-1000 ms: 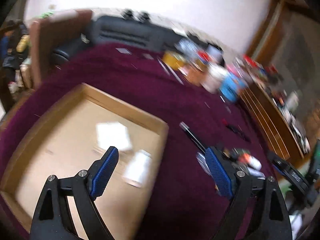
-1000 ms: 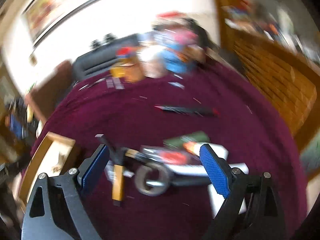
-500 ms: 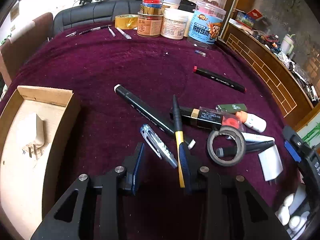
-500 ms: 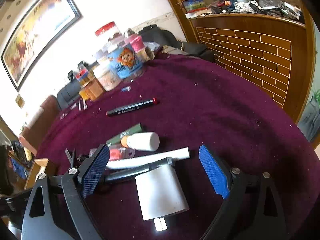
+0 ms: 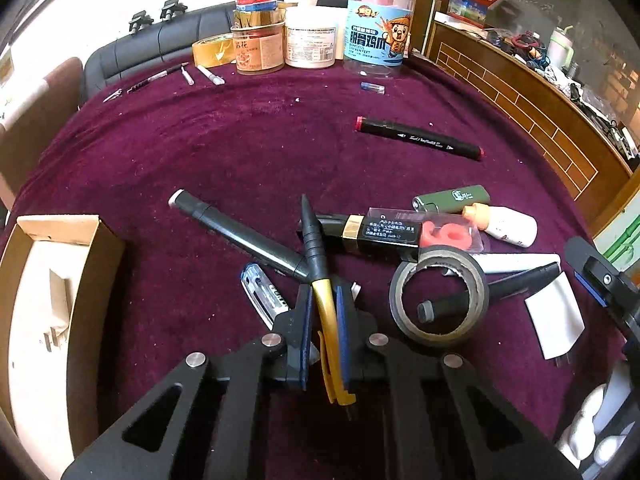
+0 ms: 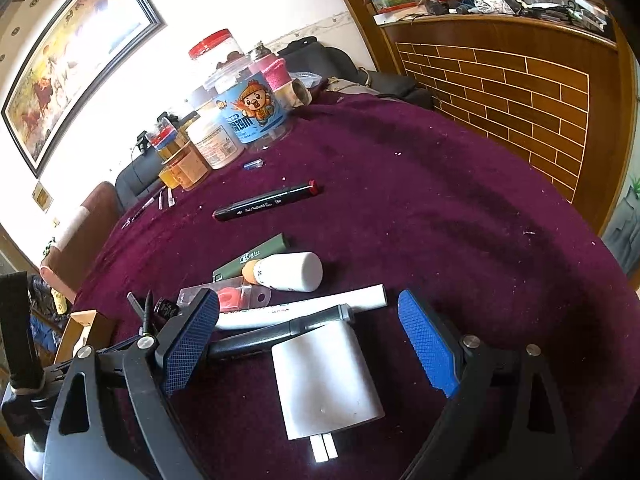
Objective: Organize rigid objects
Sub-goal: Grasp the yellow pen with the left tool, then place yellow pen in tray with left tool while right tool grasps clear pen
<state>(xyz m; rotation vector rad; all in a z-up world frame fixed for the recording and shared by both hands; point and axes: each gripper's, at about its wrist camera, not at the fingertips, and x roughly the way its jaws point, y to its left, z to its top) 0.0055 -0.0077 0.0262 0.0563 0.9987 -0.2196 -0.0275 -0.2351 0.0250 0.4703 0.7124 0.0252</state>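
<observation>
A pile of rigid objects lies on the maroon cloth. My left gripper is closing, and its pads press on the yellow rear half of a black-and-yellow pen that rests across a black marker. My right gripper stands open just above a white charger plug, which lies between its fingers untouched; the gripper also shows at the right edge of the left wrist view. A cardboard box at the left holds another white plug.
Around the pen lie a tape roll, a blue clear pen, a green lighter, a white bottle and a red-capped marker. Jars stand at the far edge. A brick-patterned counter runs along the right.
My left gripper swung from above the cardboard box to the pile and closed on the pen. My right gripper sank toward the white plug and stayed open.
</observation>
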